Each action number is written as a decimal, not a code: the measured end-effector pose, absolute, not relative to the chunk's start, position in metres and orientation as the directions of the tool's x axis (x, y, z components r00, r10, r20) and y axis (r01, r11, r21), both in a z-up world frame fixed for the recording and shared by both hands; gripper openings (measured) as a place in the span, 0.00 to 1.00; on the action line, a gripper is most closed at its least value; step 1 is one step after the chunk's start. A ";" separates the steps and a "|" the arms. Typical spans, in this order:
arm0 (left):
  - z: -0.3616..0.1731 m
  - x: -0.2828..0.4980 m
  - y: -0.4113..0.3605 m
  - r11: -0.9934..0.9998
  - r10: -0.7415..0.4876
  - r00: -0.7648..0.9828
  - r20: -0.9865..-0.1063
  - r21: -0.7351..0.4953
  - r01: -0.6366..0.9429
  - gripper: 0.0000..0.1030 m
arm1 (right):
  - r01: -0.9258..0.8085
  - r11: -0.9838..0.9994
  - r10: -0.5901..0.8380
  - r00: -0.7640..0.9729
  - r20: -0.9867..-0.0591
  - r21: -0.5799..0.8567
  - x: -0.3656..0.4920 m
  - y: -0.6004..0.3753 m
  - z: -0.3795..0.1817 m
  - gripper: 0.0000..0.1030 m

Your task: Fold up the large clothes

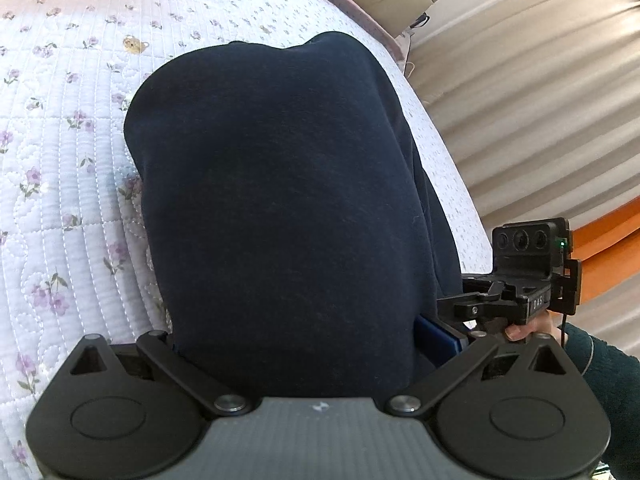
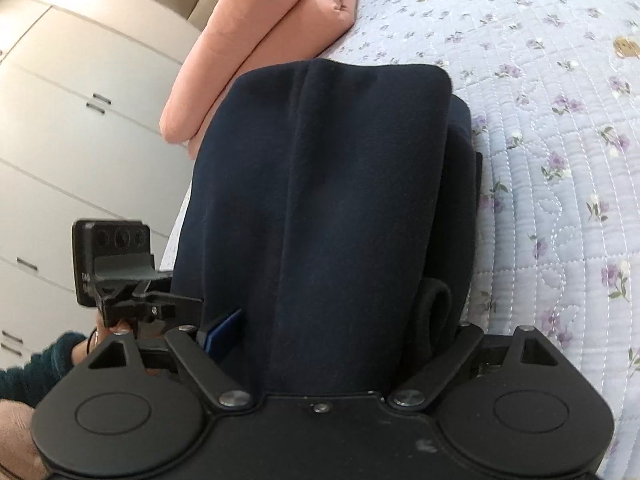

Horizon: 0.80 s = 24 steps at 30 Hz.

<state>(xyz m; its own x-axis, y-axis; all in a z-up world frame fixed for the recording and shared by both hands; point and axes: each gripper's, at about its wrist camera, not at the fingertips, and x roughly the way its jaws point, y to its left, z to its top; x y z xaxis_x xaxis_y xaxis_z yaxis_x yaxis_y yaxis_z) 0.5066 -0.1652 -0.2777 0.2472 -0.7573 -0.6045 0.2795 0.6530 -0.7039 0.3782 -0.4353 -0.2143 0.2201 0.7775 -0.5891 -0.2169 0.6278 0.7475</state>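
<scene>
A dark navy garment (image 1: 280,200) lies folded into a thick bundle on the floral quilt (image 1: 60,160). In the left wrist view its near end covers my left gripper (image 1: 296,364), whose fingers are hidden in the cloth. My right gripper (image 1: 448,340) is close beside it on the right, a blue pad showing at the cloth's edge. In the right wrist view the garment (image 2: 328,200) drapes over my right gripper (image 2: 320,360), and my left gripper (image 2: 216,336) shows on the left with a blue pad against the cloth. Both hold the bundle's near edge.
A folded pink blanket (image 2: 256,32) lies on the quilt (image 2: 560,160) beyond the garment. White wardrobe doors (image 2: 72,140) stand off the bed's side. A wooden floor (image 1: 540,100) and an orange wooden frame (image 1: 608,232) lie past the bed edge.
</scene>
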 end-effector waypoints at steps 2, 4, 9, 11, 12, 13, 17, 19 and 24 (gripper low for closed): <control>-0.276 0.505 -0.167 0.663 -0.748 0.257 -0.611 -0.694 0.280 0.94 | -0.200 0.634 0.771 0.238 -0.591 0.747 0.374 -0.431 -0.212 0.87; -0.274 0.502 -0.165 0.670 -0.742 0.267 -0.615 -0.683 0.290 0.86 | -0.182 0.637 0.768 0.244 -0.593 0.750 0.373 -0.429 -0.210 0.79; -0.270 0.497 -0.158 0.656 -0.754 0.282 -0.593 -0.704 0.272 0.72 | -0.198 0.668 0.740 0.281 -0.612 0.717 0.366 -0.416 -0.192 0.58; -0.267 0.494 -0.156 0.646 -0.763 0.284 -0.581 -0.710 0.282 0.67 | -0.188 0.673 0.734 0.293 -0.613 0.716 0.362 -0.412 -0.187 0.56; -0.266 0.493 -0.154 0.643 -0.765 0.284 -0.578 -0.712 0.283 0.66 | -0.181 0.673 0.732 0.301 -0.611 0.718 0.361 -0.412 -0.185 0.55; -0.262 0.492 -0.154 0.642 -0.766 0.287 -0.576 -0.711 0.287 0.66 | -0.176 0.672 0.731 0.311 -0.607 0.719 0.359 -0.412 -0.183 0.55; -0.246 0.485 -0.155 0.633 -0.773 0.303 -0.558 -0.705 0.318 0.65 | -0.171 0.663 0.732 0.350 -0.585 0.729 0.348 -0.410 -0.168 0.54; -0.237 0.482 -0.154 0.624 -0.780 0.307 -0.545 -0.710 0.326 0.65 | -0.168 0.657 0.734 0.364 -0.573 0.735 0.345 -0.410 -0.159 0.54; -0.207 0.475 -0.140 0.609 -0.791 0.320 -0.521 -0.721 0.331 0.65 | -0.187 0.663 0.725 0.403 -0.559 0.725 0.337 -0.397 -0.123 0.54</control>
<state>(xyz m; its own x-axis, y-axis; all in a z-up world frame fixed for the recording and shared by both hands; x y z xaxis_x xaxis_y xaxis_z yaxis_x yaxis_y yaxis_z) 0.4753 -0.1405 -0.2068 0.3204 -0.7908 -0.5215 0.3305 0.6092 -0.7208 0.3367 -0.3967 -0.1226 0.4031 0.7247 -0.5589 -0.1867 0.6630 0.7250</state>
